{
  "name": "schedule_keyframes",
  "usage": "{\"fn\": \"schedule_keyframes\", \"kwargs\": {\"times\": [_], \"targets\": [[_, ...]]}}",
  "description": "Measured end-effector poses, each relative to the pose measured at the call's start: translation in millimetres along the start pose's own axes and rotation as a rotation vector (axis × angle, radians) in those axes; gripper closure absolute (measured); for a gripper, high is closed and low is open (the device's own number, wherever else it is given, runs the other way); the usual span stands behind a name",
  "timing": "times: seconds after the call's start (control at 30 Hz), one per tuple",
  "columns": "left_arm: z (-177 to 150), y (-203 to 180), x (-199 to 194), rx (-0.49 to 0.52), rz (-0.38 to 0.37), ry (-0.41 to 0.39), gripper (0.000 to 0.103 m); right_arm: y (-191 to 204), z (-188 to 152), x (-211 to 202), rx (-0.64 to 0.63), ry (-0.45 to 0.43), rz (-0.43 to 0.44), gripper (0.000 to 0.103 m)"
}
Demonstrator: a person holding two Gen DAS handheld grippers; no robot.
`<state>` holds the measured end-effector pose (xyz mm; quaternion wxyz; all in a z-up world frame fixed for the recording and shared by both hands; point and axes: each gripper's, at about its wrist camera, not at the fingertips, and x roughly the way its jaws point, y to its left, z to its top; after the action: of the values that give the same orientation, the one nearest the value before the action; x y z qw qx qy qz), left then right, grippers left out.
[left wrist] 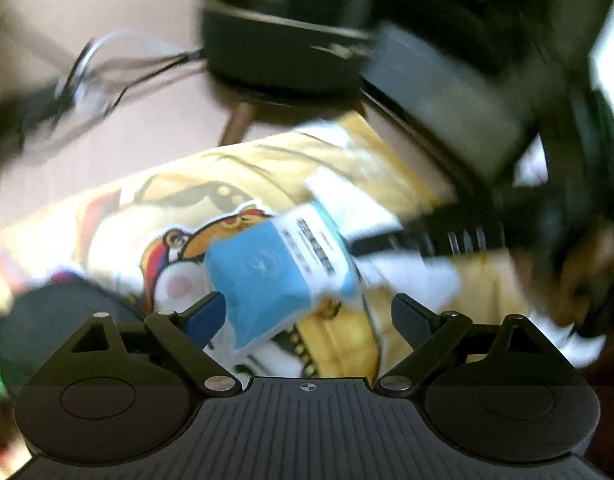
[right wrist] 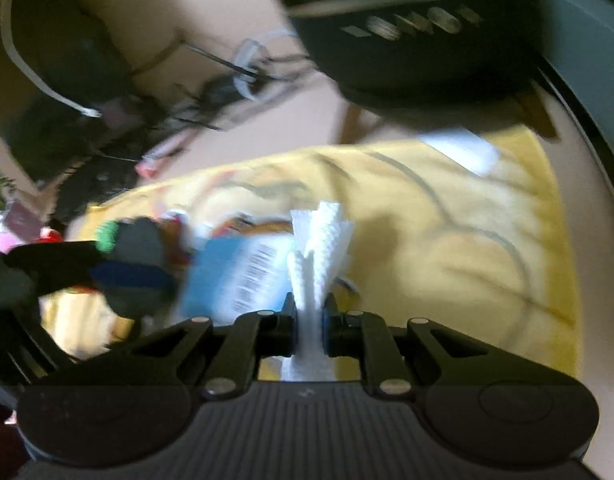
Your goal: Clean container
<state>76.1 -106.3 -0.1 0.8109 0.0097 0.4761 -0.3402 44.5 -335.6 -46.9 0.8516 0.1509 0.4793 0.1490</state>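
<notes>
Both views are motion-blurred. A blue and white tissue pack (left wrist: pixel 279 272) lies on a yellow cartoon-print cloth (left wrist: pixel 235 184). My left gripper (left wrist: pixel 307 312) is open, its fingers either side of the pack's near end. My right gripper (right wrist: pixel 310 320) is shut on a white embossed tissue (right wrist: pixel 321 248) that sticks up between its fingers. The pack (right wrist: pixel 235 276) shows left of the tissue in the right wrist view, with my left gripper's blue-padded finger (right wrist: pixel 131 276) beside it. My right gripper's arm shows as a black bar (left wrist: pixel 447 236) in the left wrist view. No container is clearly visible.
A black stool-like object on wooden legs (left wrist: pixel 283 48) stands beyond the cloth, also in the right wrist view (right wrist: pixel 407 44). Tangled cables (right wrist: pixel 235 80) and dark clutter (right wrist: pixel 67 80) lie on the beige floor at the left. A white paper (right wrist: pixel 463 148) lies on the cloth's far edge.
</notes>
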Motion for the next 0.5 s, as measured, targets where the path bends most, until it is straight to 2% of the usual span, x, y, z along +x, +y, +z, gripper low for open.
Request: {"fn": "schedule_keyframes", "kwargs": {"times": [0.1,0.2,0.33,0.43,0.5], "targets": [[7,10,7,-0.025,0.054,-0.019,0.008,-9,-1,-2,0.020,0.001,-0.016,0.090],[18,20,21,-0.008,0.075,0.024,0.007,-4,11,-5,0.018,-0.035,0.013,0.090],[7,9,31,0.041,0.042,0.075,0.006,16,33,-2,-0.017,-0.084,0.075,0.090],[-2,-8,42,0.119,0.035,0.129,0.006,36,44,11,-0.054,-0.075,0.132,0.089],[-8,-16,41,0.132,0.013,0.151,0.006,49,44,21,-0.098,-0.048,0.141,0.086]]}}
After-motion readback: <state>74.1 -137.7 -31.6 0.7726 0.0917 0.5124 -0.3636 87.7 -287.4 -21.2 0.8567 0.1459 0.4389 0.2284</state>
